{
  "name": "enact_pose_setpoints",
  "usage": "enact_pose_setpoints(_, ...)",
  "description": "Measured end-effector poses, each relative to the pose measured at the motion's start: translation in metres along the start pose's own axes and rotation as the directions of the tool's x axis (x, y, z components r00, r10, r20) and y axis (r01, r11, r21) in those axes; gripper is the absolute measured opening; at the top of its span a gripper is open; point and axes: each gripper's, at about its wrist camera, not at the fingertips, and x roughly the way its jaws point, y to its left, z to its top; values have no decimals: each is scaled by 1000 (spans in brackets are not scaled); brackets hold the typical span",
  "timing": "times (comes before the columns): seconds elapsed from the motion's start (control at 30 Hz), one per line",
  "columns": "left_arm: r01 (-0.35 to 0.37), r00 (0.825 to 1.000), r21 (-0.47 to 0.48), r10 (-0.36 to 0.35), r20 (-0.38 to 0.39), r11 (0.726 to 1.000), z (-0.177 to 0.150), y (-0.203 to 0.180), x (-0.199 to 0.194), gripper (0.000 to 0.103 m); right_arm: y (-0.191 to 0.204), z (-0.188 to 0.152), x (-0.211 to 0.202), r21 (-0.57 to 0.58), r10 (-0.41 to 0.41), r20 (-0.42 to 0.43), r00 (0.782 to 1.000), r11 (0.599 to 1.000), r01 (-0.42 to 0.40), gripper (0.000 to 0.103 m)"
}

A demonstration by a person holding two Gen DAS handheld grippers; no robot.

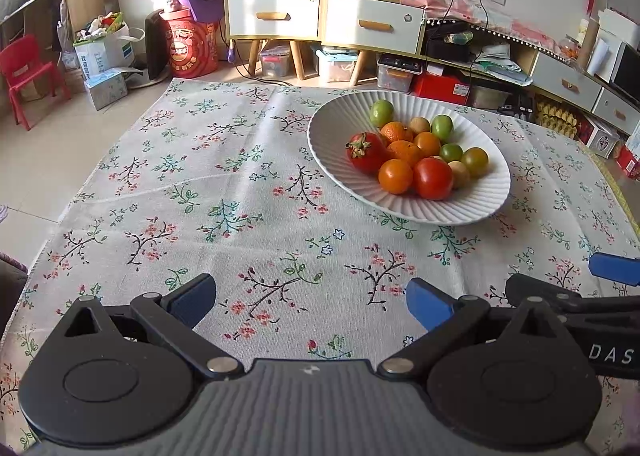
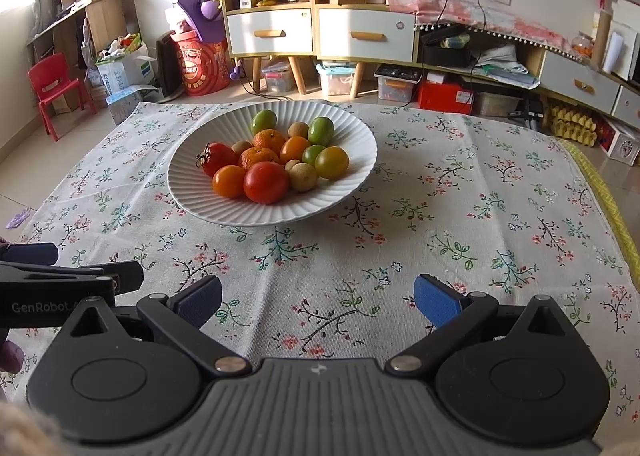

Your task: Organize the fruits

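A white ribbed bowl (image 1: 332, 136) sits on the floral tablecloth, ahead and right of my left gripper; in the right wrist view the bowl (image 2: 192, 192) is ahead and left. It holds several fruits: red tomatoes (image 1: 433, 178) (image 2: 266, 181), oranges (image 1: 395, 176) (image 2: 229, 181), green fruits (image 1: 381, 112) (image 2: 264, 120) and small tan ones (image 2: 303, 176). My left gripper (image 1: 312, 302) is open and empty above the cloth, near the front edge. My right gripper (image 2: 318, 300) is open and empty beside it. Each shows at the edge of the other's view.
The floral tablecloth (image 1: 200, 196) covers the low table. Beyond it stand shelves with drawers (image 1: 276, 12), storage boxes (image 1: 336, 66), a red drum (image 1: 192, 44) and a red chair (image 1: 28, 76). A yellow mat edge (image 2: 600, 192) runs along the table's right.
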Motion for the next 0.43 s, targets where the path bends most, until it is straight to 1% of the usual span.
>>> enact_pose_setpoints(0.43, 0, 1000, -3, 0, -2, 1000, 1, 1, 0, 101, 1, 1, -1, 3, 2, -1, 1000, 1000, -2, 102)
